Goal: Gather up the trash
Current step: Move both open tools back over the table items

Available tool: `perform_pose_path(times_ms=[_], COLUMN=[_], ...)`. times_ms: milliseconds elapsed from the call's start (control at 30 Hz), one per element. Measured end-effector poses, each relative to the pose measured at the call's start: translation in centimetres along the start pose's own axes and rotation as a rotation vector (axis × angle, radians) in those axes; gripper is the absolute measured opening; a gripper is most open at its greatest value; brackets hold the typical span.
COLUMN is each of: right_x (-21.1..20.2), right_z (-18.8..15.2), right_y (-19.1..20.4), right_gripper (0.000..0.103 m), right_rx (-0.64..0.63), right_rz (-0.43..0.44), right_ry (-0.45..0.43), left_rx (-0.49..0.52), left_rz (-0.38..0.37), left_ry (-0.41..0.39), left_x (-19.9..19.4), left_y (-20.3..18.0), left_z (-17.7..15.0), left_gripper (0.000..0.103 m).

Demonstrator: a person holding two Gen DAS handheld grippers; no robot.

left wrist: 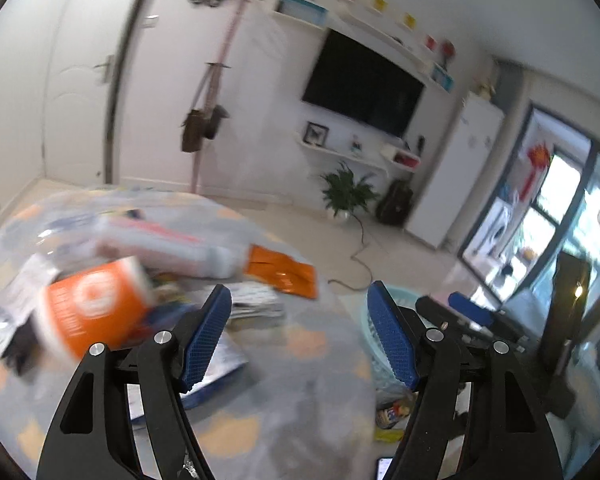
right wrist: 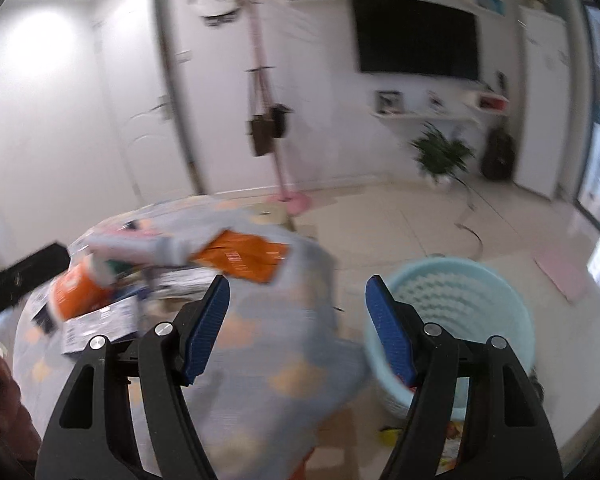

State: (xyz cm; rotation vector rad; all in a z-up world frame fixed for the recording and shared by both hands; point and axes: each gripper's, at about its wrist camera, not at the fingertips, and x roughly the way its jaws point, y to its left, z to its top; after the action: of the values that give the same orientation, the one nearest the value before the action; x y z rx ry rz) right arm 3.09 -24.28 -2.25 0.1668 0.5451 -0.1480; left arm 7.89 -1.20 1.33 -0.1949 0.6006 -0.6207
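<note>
Trash lies on a table with a grey cloth (left wrist: 292,400): an orange cup (left wrist: 96,312), a white tube-like pack (left wrist: 172,248), an orange wrapper (left wrist: 280,272) and printed papers (left wrist: 256,304). My left gripper (left wrist: 300,336) is open and empty above the cloth, right of the cup. My right gripper (right wrist: 298,328) is open and empty over the table's edge (right wrist: 260,360), between the orange wrapper (right wrist: 244,256) and a light blue basket (right wrist: 452,320). The orange cup (right wrist: 76,288) is at the left there. The basket (left wrist: 380,344) shows partly behind my left gripper's right finger.
The basket stands on the tiled floor right of the table, with wrappers (left wrist: 392,416) beside its foot. A coat stand (right wrist: 276,128), a potted plant (right wrist: 440,156), a wall TV (right wrist: 416,36) and a floor cable (right wrist: 472,224) are farther back. The other gripper (left wrist: 468,312) is at the right.
</note>
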Motion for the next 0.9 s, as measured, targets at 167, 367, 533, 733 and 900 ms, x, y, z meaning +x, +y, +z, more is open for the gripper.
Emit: perform_pose_path(times_ms=[167,367,533,733,900], right_x=[0.5,2.4,2.8,4.0,5.3], right_z=[-1.0,-3.7,-5.5,-7.2,-7.8], right_y=[6.2,12.9,18.3,23.2,23.3], right_gripper=[0.062,0.059,0.059,0.059,0.059], right_rx=[-0.097,-0.153,-0.222,-0.306,-0.320], right_rz=[0.104,0.255,0.311,0.277,0.200], right_ry=[0.020,0.138,0.176,0.181,0.203], left_rx=[-0.088,-0.079,-0.130,-0.198,-0.186], left_rz=[0.101,0.346,0.395,0.409,0.390], left_ry=[-0.040,0.005,0.063,0.087,0.116], left_x=[-4.4,-6.3,-5.8,-4.0,-2.7], left_y=[6.7,14.1,19.1,22.3,22.4], left_z=[0.2,-0.5,-0.9,-1.8,-2.7], left_gripper=[0.072,0.078,0.078,0.078,0.078])
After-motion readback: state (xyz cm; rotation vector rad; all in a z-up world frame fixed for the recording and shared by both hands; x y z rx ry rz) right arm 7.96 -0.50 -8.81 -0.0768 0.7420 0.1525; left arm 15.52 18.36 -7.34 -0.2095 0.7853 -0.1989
